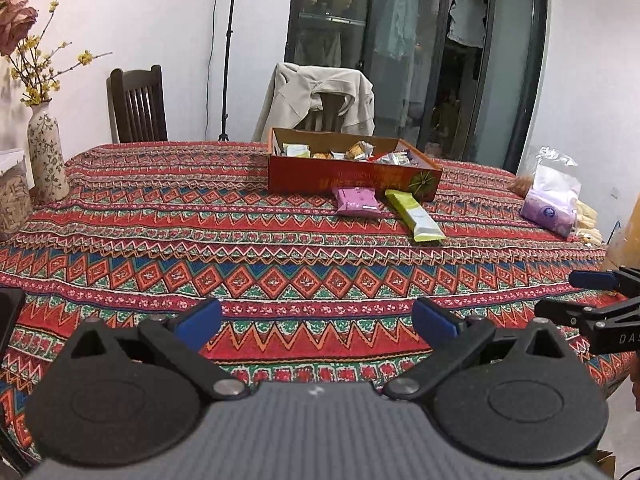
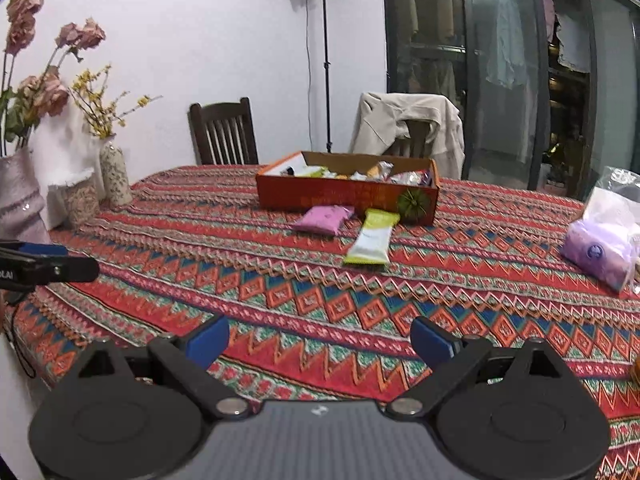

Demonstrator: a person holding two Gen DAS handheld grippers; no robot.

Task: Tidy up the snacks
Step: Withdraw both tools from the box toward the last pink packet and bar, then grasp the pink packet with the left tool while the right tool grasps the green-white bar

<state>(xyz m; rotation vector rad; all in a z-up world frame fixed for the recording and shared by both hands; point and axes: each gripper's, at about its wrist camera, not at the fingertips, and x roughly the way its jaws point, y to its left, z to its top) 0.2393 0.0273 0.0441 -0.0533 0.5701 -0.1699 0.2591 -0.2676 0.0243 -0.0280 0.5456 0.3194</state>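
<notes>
Red patterned cloth is covering the worktop [image 1: 160,216]. An orange cardboard box [image 1: 352,178] is sitting toward the far side, holding assorted wrapped snacks [image 1: 360,151]. Just in front of its near wall, a pink snack packet [image 1: 357,201] and a yellow-green snack bar [image 1: 415,215] are lying side by side on the cloth. The left hand-held gripper [image 1: 318,320] and the right hand-held gripper [image 2: 320,338] are both hovering at the near edge, jaws spread wide, gripping nothing.
</notes>
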